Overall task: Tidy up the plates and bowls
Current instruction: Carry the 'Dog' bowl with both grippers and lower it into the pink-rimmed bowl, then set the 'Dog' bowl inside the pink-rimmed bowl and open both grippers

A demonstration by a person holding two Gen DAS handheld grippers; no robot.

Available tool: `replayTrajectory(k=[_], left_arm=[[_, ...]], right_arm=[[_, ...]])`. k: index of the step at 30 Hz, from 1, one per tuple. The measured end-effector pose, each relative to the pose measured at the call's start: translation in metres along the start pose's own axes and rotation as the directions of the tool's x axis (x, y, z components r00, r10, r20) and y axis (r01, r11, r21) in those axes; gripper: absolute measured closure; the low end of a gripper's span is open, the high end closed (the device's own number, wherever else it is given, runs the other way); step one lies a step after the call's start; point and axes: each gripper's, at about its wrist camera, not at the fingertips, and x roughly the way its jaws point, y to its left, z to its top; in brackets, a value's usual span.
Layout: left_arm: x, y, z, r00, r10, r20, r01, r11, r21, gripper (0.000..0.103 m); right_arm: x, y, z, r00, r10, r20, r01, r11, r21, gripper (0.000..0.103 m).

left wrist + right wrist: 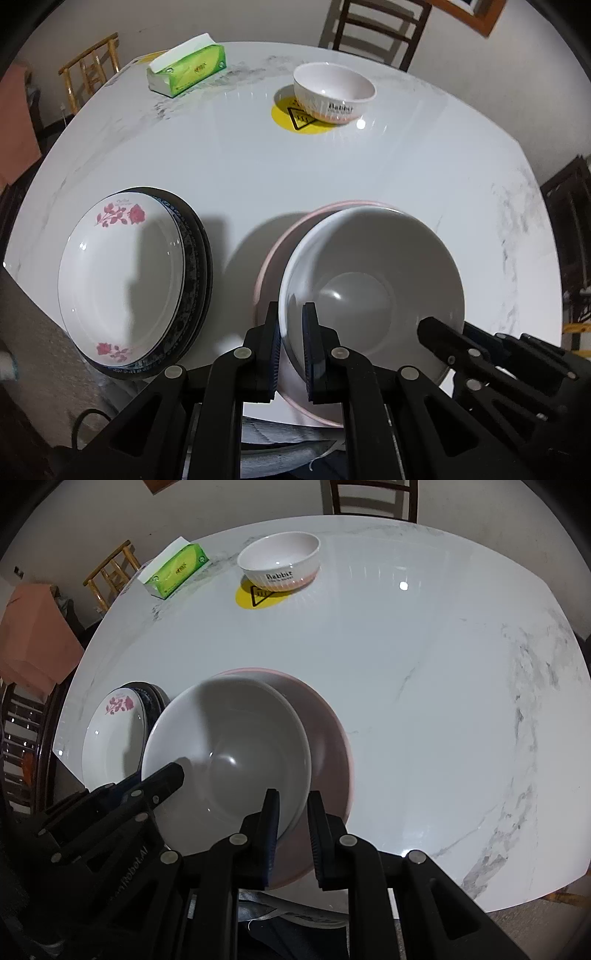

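Note:
A plain white bowl (369, 277) (229, 746) sits tilted over a wider pink bowl (269, 266) (328, 734) at the table's near edge; whether it rests in the pink bowl I cannot tell. My left gripper (291, 314) is shut on the white bowl's left rim, one finger inside and one outside. My right gripper (293, 801) is shut on the opposite rim. Each gripper also shows in the other's view, the left gripper (166, 779) and the right gripper (432, 328). A rose-patterned white plate (122, 273) (114, 738) tops a stack of dark plates (197, 258) to the left.
A small white "Rabbit" bowl (332, 92) (280, 557) stands on a yellow sticker at the far side of the white marble table (258, 166). A green tissue pack (188, 66) (175, 570) lies far left. Wooden chairs (376, 26) surround the table.

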Motion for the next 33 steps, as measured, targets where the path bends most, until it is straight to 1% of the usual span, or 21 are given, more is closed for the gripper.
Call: replayTrajectory(k=[4, 7, 10, 15, 23, 33], left_arm=[[0.007, -0.006, 0.002, 1.000, 0.016, -0.018, -0.015, 0.999, 0.030, 0.095], [0.012, -0.007, 0.003, 0.999, 0.012, -0.032, -0.011, 0.999, 0.037, 0.095], [0.016, -0.005, 0.003, 0.999, 0.006, -0.042, -0.004, 0.999, 0.035, 0.095], [0.020, -0.003, 0.004, 0.999, -0.011, -0.051, 0.013, 1.000, 0.029, 0.093], [0.019, 0.000, 0.006, 0.999, -0.029, -0.042, 0.031, 0.999, 0.035, 0.093], [0.017, 0.002, 0.008, 0.998, -0.052, -0.034, 0.053, 0.998, 0.037, 0.093]], right_arm=[[0.004, -0.004, 0.002, 1.000, -0.001, -0.009, 0.001, 1.000, 0.018, 0.087], [0.008, -0.005, 0.004, 1.000, -0.006, -0.017, 0.007, 1.000, 0.021, 0.086], [0.009, -0.002, 0.007, 1.000, -0.015, -0.010, 0.016, 1.000, 0.016, 0.084], [0.009, 0.000, 0.008, 1.000, -0.025, -0.006, 0.025, 0.999, 0.019, 0.084], [0.010, 0.001, 0.007, 0.999, -0.038, 0.002, 0.038, 0.999, 0.017, 0.084], [0.008, 0.000, 0.002, 1.000, -0.024, -0.004, 0.024, 1.000, 0.014, 0.084]])
